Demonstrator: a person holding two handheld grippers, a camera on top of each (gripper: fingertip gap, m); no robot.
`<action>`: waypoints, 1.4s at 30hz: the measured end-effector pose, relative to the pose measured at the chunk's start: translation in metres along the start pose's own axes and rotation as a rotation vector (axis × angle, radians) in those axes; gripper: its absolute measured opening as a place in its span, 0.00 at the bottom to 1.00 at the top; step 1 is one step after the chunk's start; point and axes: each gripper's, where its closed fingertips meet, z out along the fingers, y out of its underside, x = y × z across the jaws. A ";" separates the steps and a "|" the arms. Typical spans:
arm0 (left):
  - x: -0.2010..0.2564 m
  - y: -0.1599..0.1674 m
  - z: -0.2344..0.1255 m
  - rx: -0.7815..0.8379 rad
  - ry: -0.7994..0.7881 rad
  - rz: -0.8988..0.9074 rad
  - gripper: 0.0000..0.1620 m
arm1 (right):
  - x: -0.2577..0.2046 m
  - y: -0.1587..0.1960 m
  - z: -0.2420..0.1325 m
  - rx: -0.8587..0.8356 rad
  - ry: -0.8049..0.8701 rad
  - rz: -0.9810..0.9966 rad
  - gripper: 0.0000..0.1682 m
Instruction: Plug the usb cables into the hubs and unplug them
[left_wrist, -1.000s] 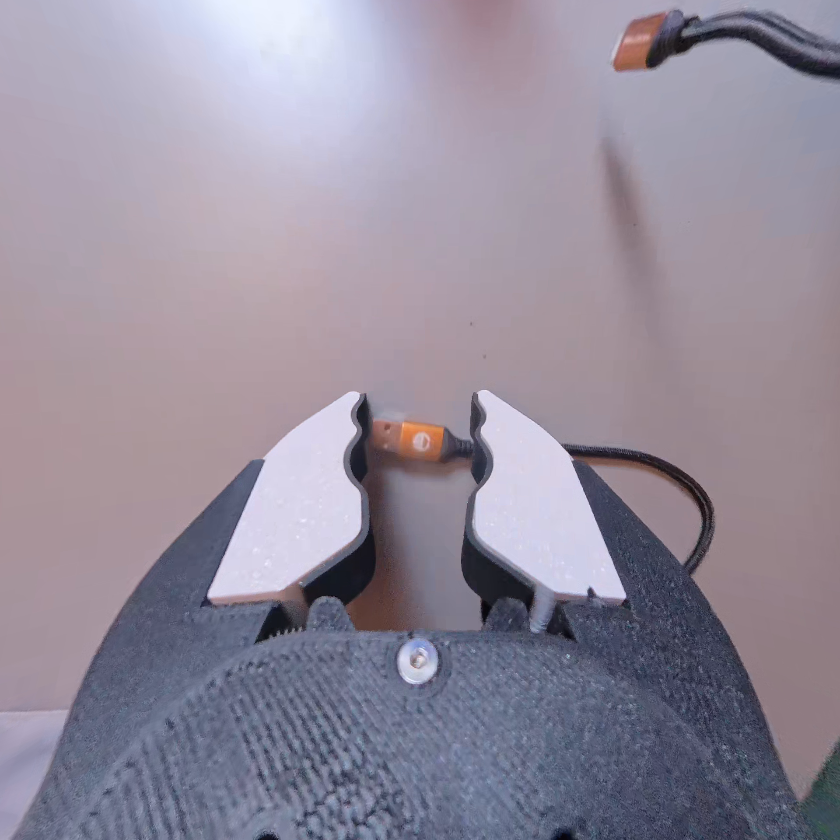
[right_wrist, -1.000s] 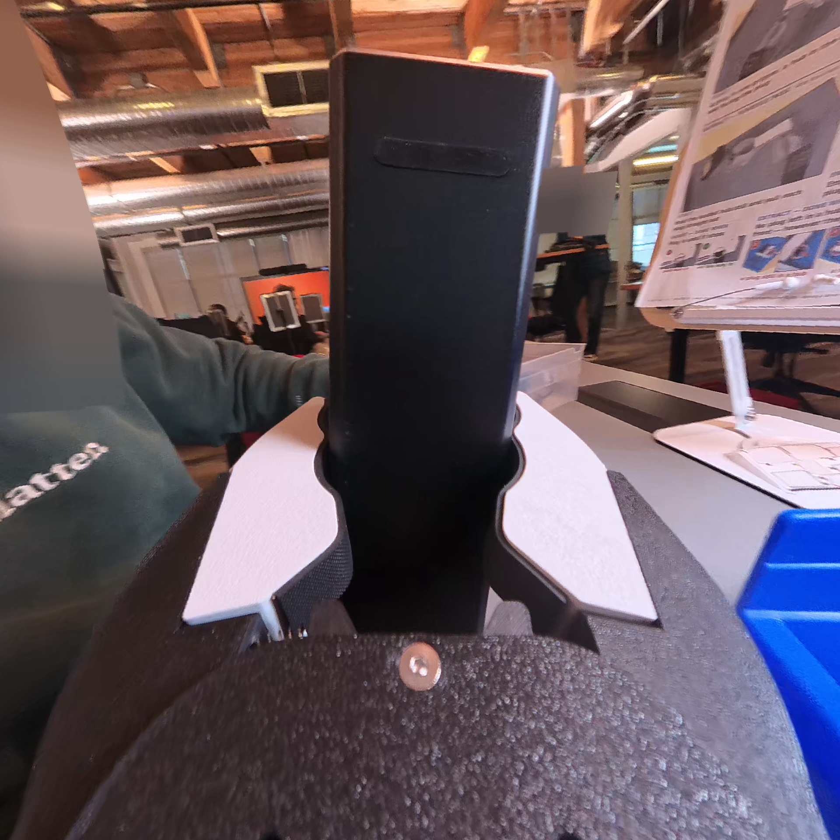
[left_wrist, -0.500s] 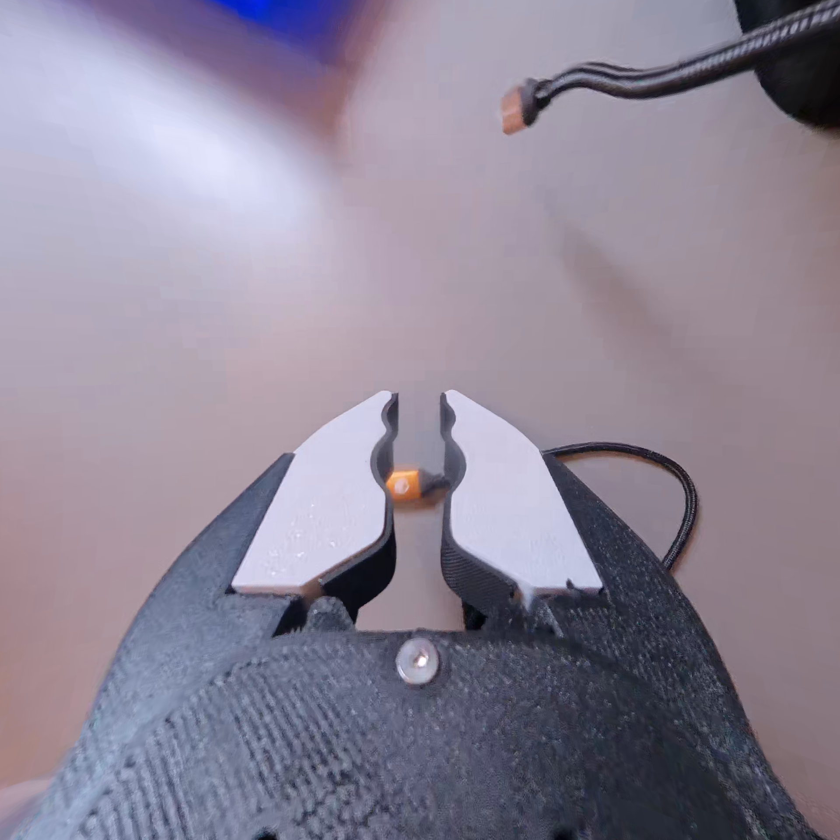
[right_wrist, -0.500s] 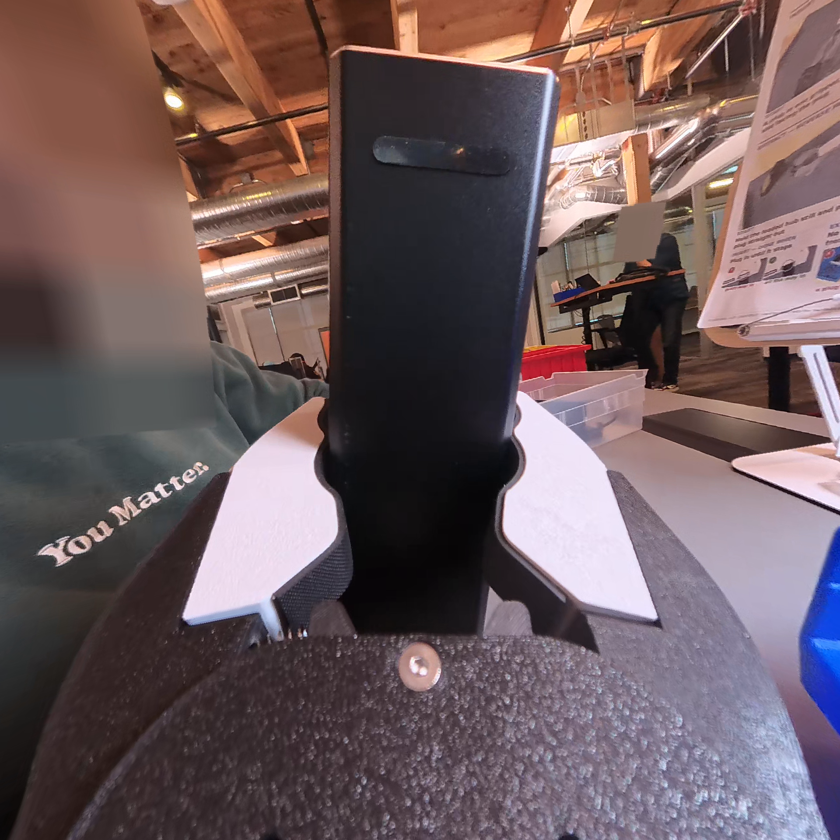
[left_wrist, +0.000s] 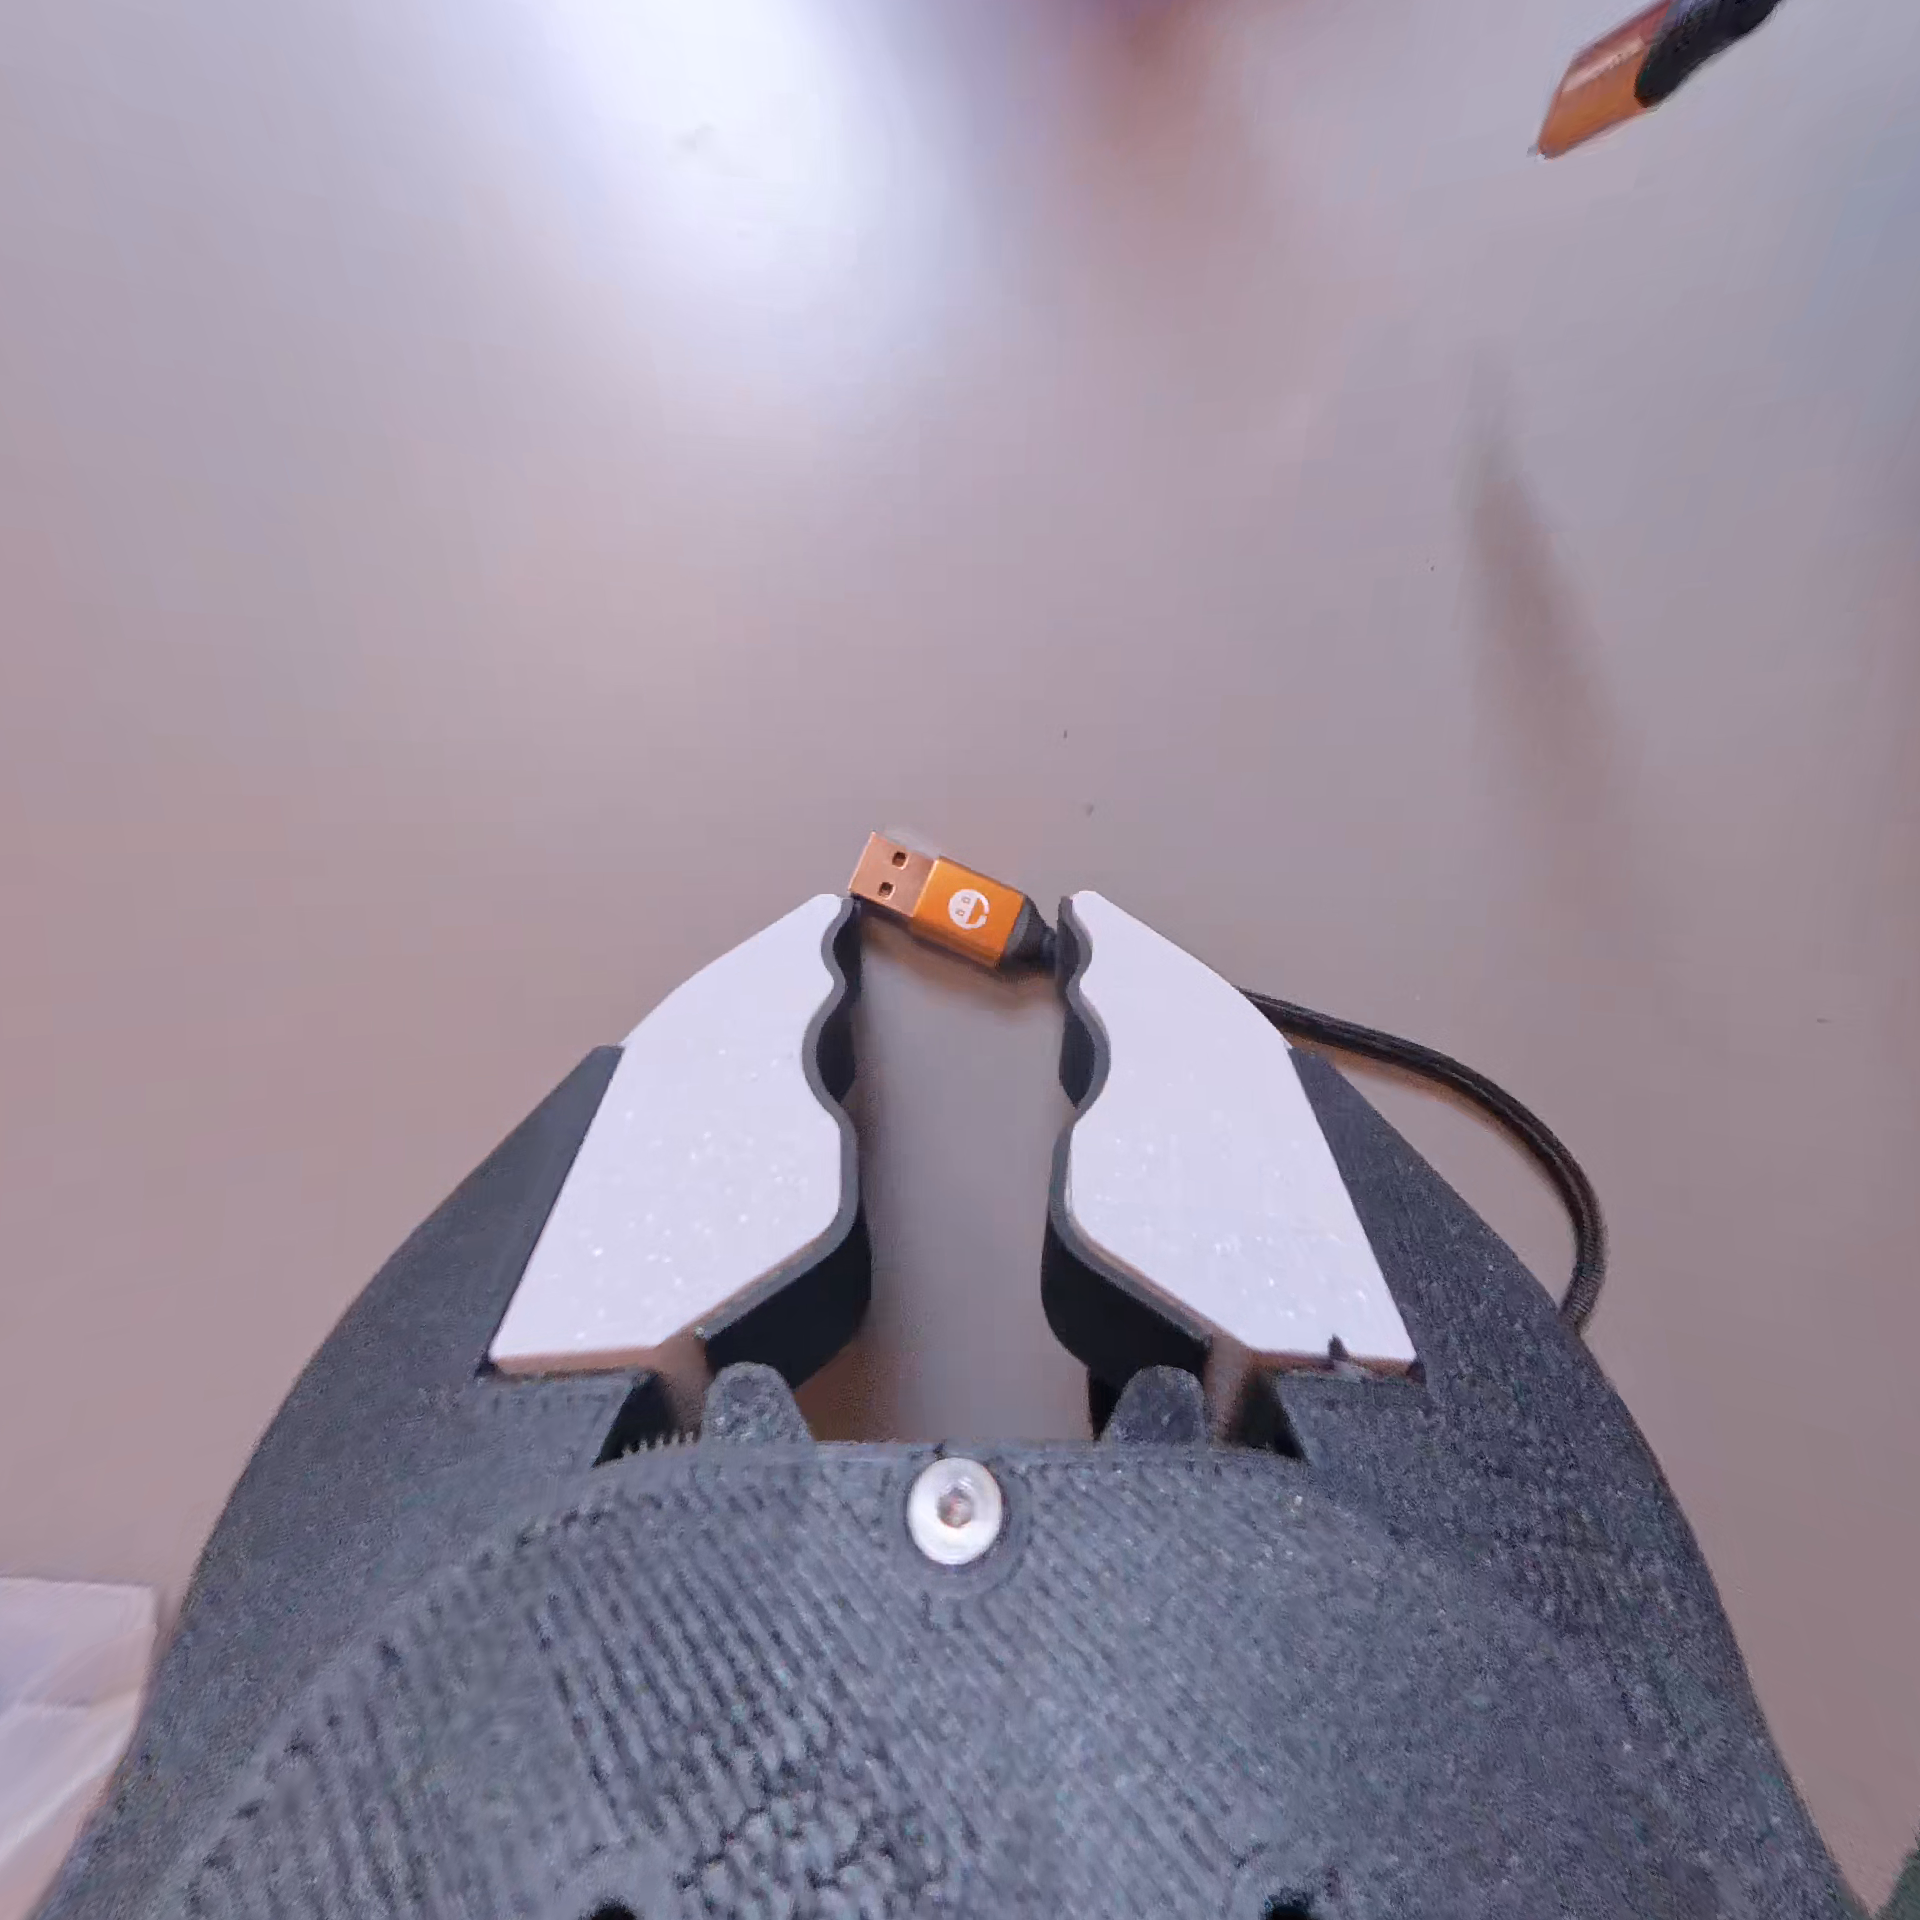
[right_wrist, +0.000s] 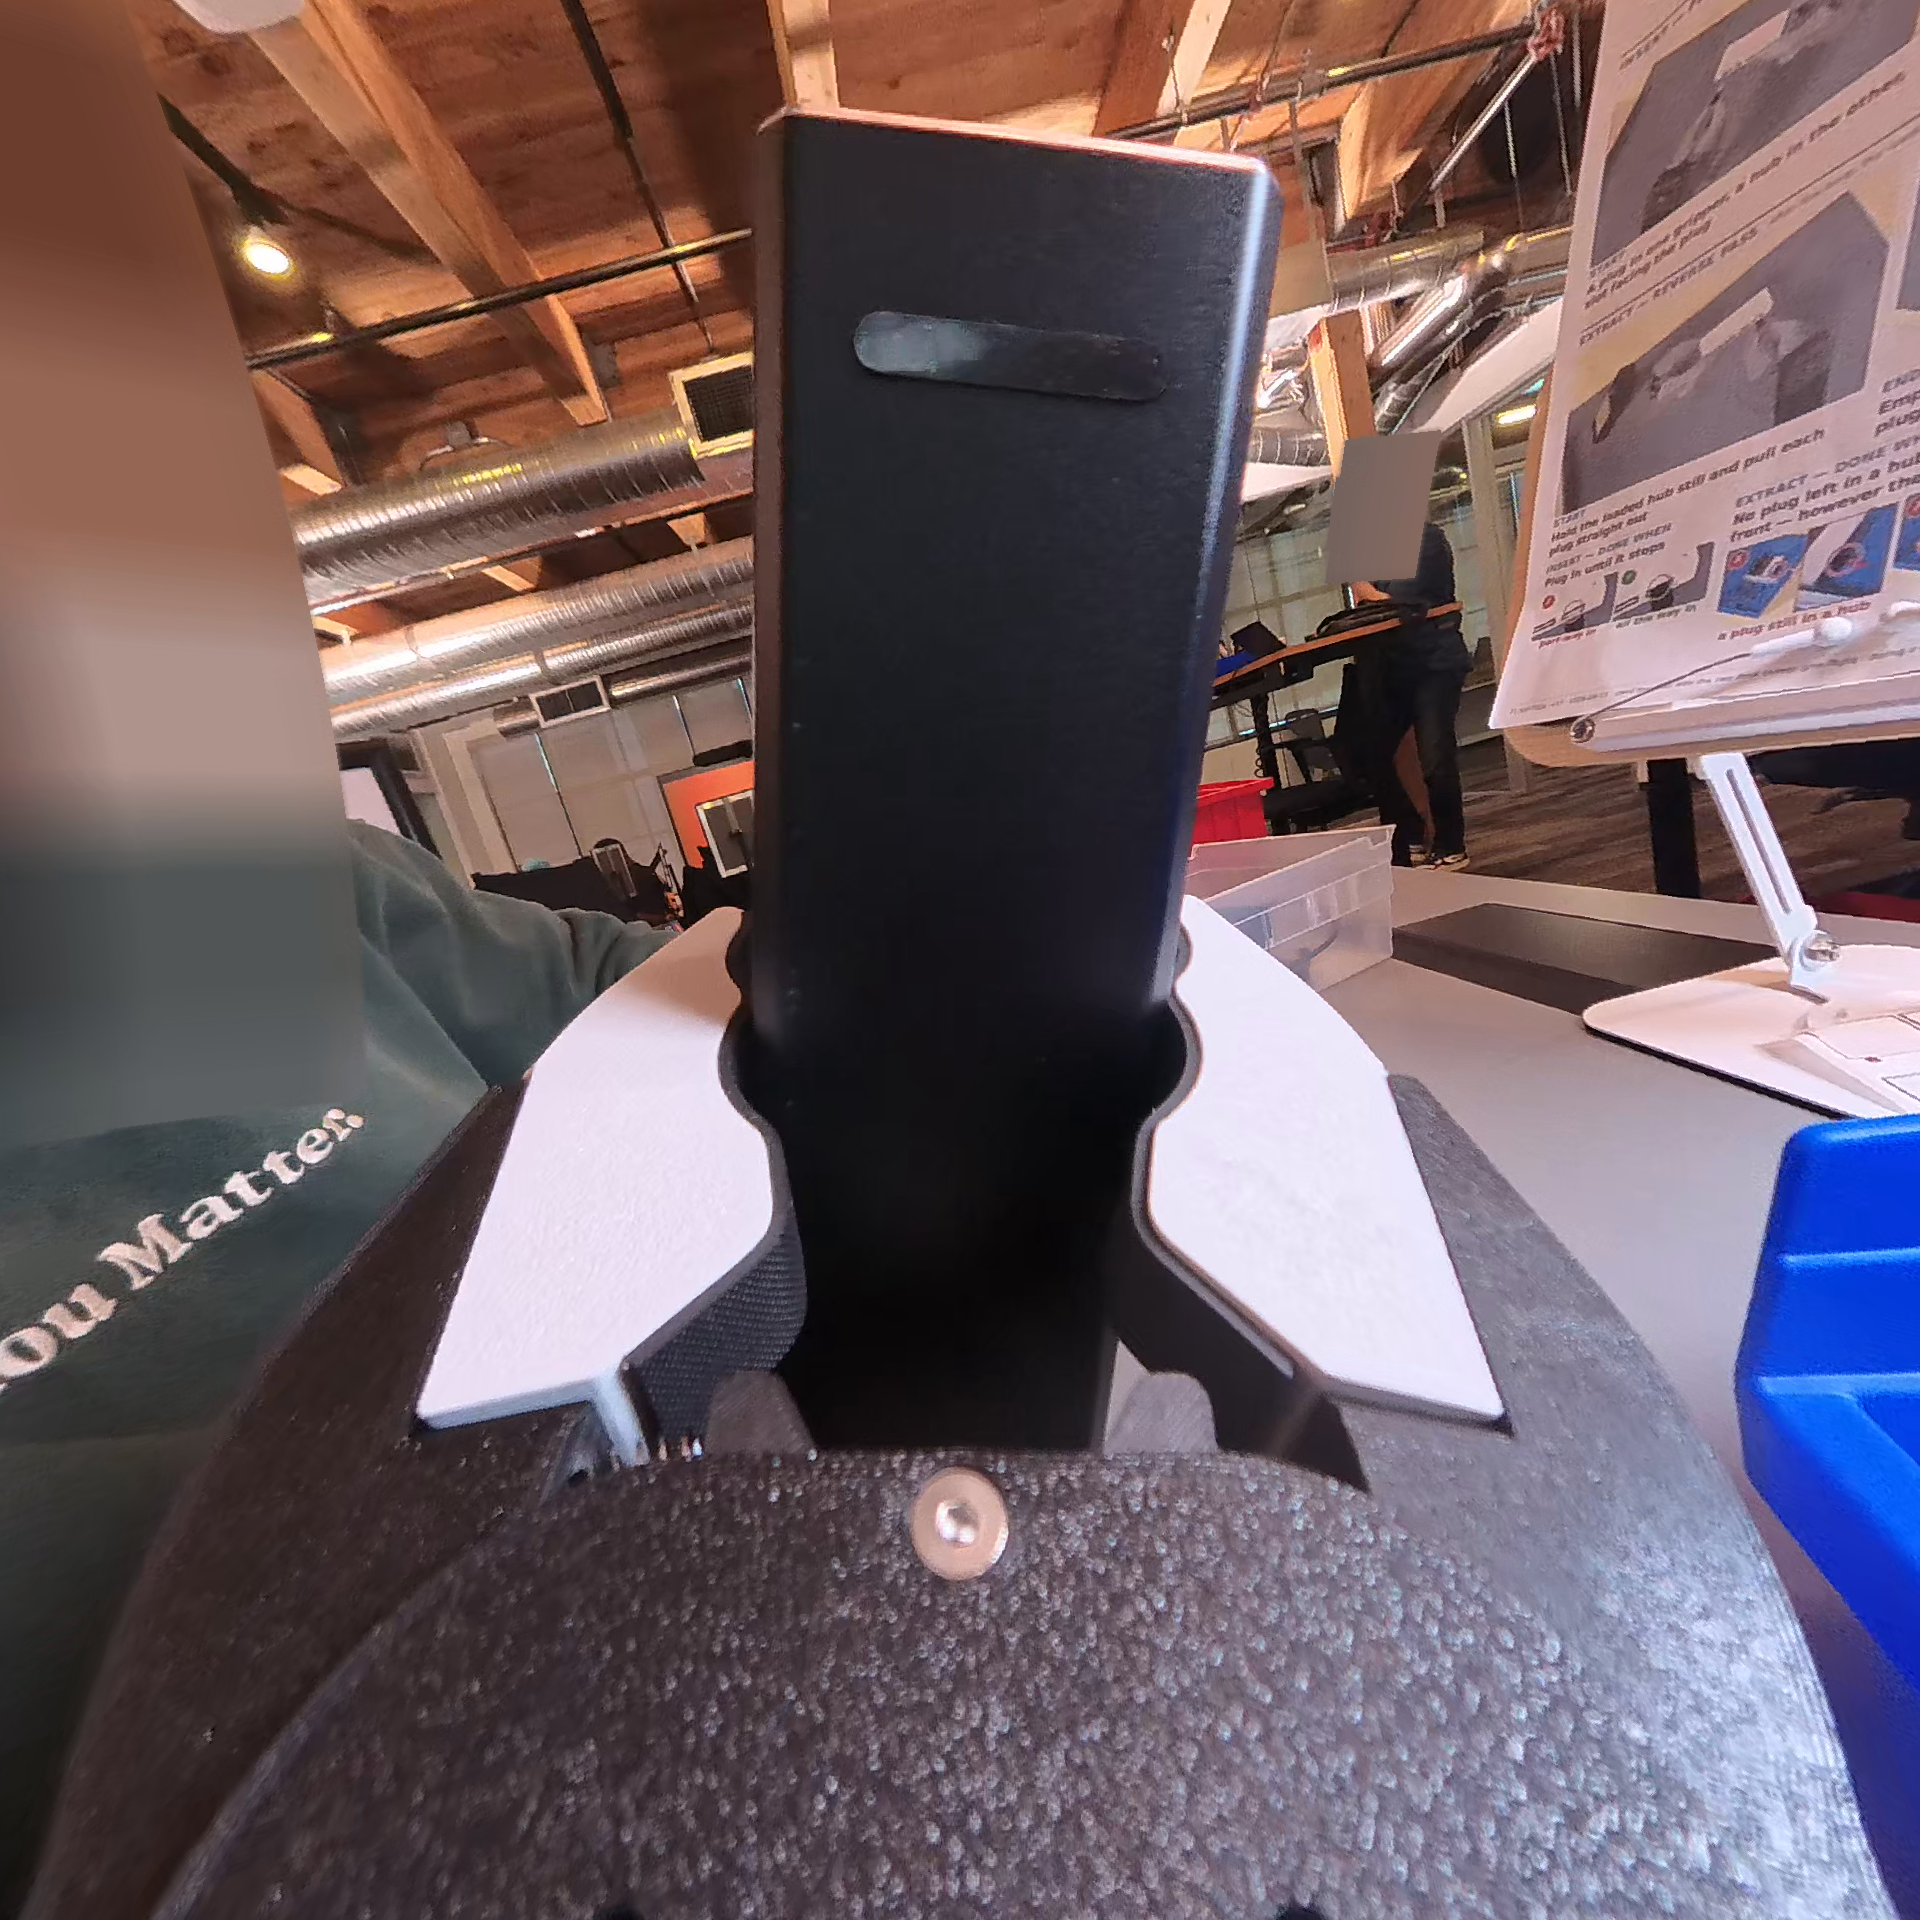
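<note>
I have the right gripper (right_wrist: 961, 977) clamped on the hub (right_wrist: 997, 644), a flat black slab w/ a glossy oval strip near its far end; it stands up along the fingers and points away from the camera, w/ the ceiling beams and a person's green sleeve (right_wrist: 457, 966) behind it. My read: I hold it raised and steady so its ports can be offered to a plug, but no port face shows in this view, so I can't say which way the ports point. The left gripper (left_wrist: 956, 914) looks down on the table (left_wrist: 520, 520), jaws apart, nothing pinched. The plug (left_wrist: 940, 902) lies right at the tips, angled across the gap: metal end up-left past the left fingertip (left_wrist: 831, 920), orange shell in the gap, black strain relief touching or nearly touching the right fingertip. The cable (left_wrist: 1455, 1081) loops out from behind the right finger and curls toward the right edge. Judgement: fingers straddle the plug to set up a pinch on the shell, but the skew means a squeeze now may twist or squirt it out; better to square up first. Plug look: orange metallic shell w/ a small round white mark, gold-tone USB-A tongue w/ two square holes, braided black cord. A second plug (left_wrist: 1605, 99), same orange, sits blurred at top right, well apart and not plugged in; can't tell if it rests on the table. Right view also shows a blue bin (right_wrist: 1829, 1351) near right and an instruction sheet (right_wrist: 1745, 343) on a white stand.
</note>
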 end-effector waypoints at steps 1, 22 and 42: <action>0.002 -0.003 0.003 -0.018 -0.019 0.053 0.21 | 0.000 0.000 0.000 -0.002 0.003 -0.005 0.43; 0.108 0.062 -0.043 -0.132 0.606 0.900 0.15 | 0.005 0.006 0.000 -0.050 0.037 -0.043 0.43; 0.024 0.003 -0.072 0.074 -0.070 0.702 0.15 | 0.012 0.008 -0.002 -0.043 0.067 -0.035 0.43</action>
